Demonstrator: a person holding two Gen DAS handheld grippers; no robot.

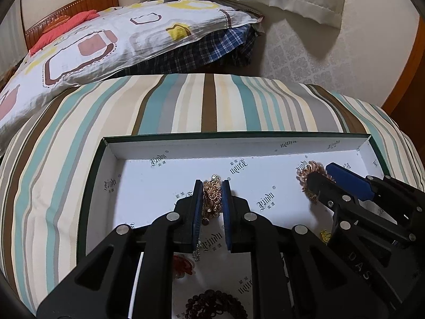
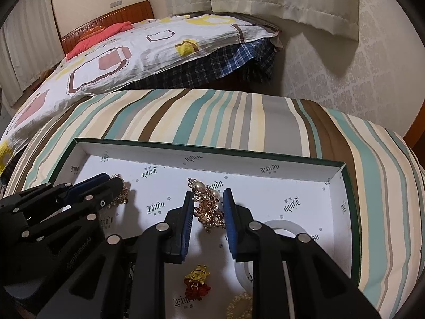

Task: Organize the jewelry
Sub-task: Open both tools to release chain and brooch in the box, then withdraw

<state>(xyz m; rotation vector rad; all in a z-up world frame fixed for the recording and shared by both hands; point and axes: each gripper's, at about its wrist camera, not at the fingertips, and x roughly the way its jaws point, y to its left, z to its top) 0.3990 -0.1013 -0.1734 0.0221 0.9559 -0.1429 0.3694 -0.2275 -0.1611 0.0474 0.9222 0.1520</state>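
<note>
Two grippers work inside one shallow white-lined box (image 1: 279, 146) that rests on a striped cushion (image 1: 186, 101). The left gripper (image 1: 212, 186) is clamped on a tangle of gold chain (image 1: 211, 199), nipping it near the top so the loose links hang free of the box floor, likely to carry it off cleanly. The right gripper (image 2: 207, 195) brackets a gold-and-pearl cluster (image 2: 208, 207) near the middle of the box; whether its pads press the piece I cannot tell. The chain looks fine-linked and limp, with a small disc charm. The cluster is bulkier, with round pearls among looped gold wire. A red-tasselled gold charm (image 2: 198, 279) lies nearer, untouched.
</note>
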